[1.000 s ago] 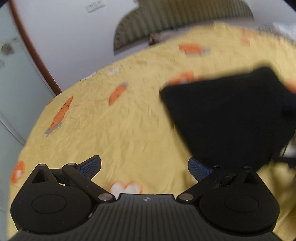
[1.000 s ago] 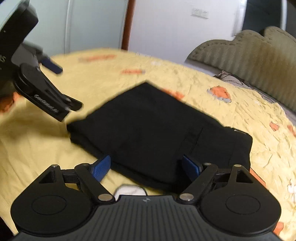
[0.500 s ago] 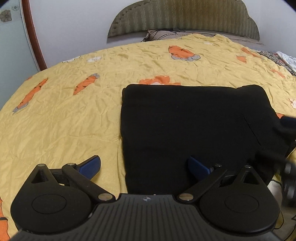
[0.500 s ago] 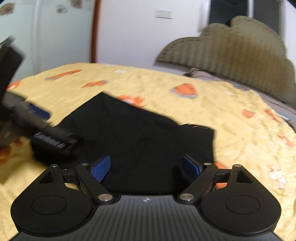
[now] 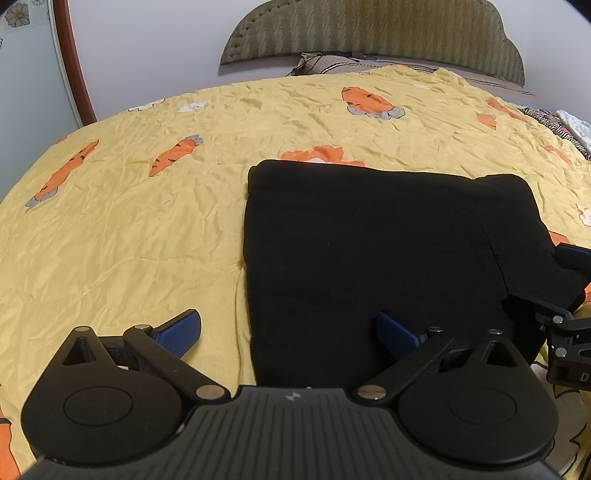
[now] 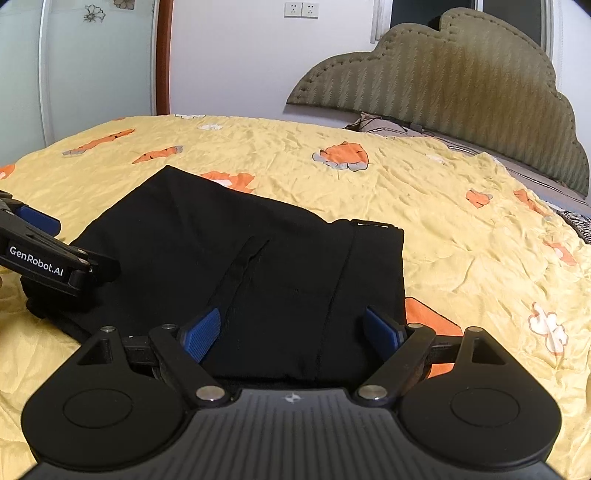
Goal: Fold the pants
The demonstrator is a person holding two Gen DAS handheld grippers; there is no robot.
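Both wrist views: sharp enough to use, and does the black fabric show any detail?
Left wrist view: sharp, strong fisheye bowing of the bedspread; the pants read nearly flat black, one seam faint. Right wrist view: also sharp, seams and waistband on the pants visible; soft even light, no glare.

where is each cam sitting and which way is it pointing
Left wrist: on the left tool, low over the yellow bedspread, facing the headboard; right tool at right edge.
Right wrist: on the right tool, over the folded black pants, facing the headboard; left tool at left.
Shared: pants, bedspread, headboard.
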